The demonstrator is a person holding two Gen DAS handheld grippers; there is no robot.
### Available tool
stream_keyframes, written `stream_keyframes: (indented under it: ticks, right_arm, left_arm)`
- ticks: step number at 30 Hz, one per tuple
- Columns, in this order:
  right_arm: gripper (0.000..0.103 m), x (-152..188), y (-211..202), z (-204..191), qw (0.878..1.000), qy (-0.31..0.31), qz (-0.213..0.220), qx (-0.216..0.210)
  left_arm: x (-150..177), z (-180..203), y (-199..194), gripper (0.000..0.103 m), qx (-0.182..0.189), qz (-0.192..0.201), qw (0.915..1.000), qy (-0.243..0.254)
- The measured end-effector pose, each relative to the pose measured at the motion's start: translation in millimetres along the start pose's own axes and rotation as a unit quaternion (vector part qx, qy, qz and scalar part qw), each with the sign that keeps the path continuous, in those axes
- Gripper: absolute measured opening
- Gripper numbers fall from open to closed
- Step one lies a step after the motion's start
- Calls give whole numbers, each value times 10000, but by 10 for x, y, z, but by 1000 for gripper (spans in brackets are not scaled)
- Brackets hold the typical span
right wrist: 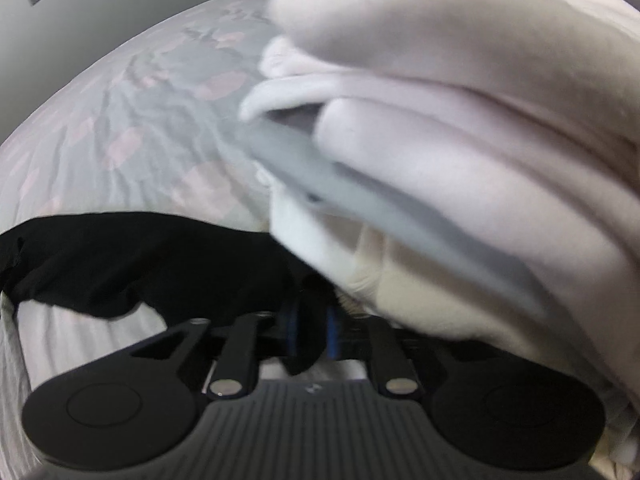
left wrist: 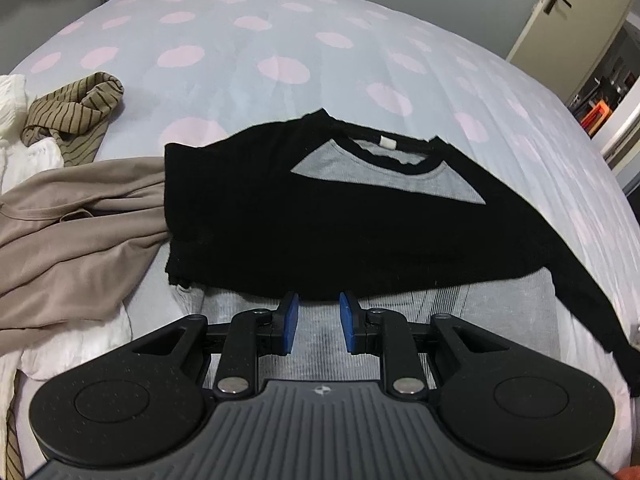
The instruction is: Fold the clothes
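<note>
A black and grey long-sleeved shirt (left wrist: 320,220) lies flat on the bed, collar away from me, with a black sleeve folded across its chest. Its other sleeve (left wrist: 580,300) trails down the right side. My left gripper (left wrist: 318,316) hovers over the shirt's grey lower body, its blue pads (left wrist: 290,320) apart at the folded sleeve's near edge, with nothing between them. In the blurred right wrist view, my right gripper (right wrist: 314,330) is shut on black sleeve fabric (right wrist: 140,264), a flap of which hangs below the pads.
The bedspread (left wrist: 280,40) is pale blue with pink dots. A beige garment (left wrist: 72,240), a brown striped one (left wrist: 76,108) and white cloth (left wrist: 12,100) lie at the left. A pile of white and grey folded cloth (right wrist: 460,120) crowds the right gripper. A door (left wrist: 560,8) stands far right.
</note>
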State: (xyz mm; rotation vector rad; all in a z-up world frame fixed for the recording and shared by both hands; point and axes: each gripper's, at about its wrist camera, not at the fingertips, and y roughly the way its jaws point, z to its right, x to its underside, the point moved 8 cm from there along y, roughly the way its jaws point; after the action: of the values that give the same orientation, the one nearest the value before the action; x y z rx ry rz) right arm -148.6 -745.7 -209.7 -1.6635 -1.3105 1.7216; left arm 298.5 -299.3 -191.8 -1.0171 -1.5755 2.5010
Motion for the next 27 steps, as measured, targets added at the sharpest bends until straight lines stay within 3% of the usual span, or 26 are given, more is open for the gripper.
stream_keyframes:
  ticks: [7,17,27]
  right_arm:
    - [5,-116,-431,-262,9981,-393,421,-214]
    - [4,-896,-1135,-1058,9856,-1109,1056,-720]
    - [4,-1668,-1786,-2401,9576,-2078,1589,-1206]
  left_arm:
    - [-65,-3,-31,20,-3,142,9998,136]
    - [-126,-174,-146,20,-12,352,9993,136]
    - [-238,-517,-247,20,-62,554,9982,-223]
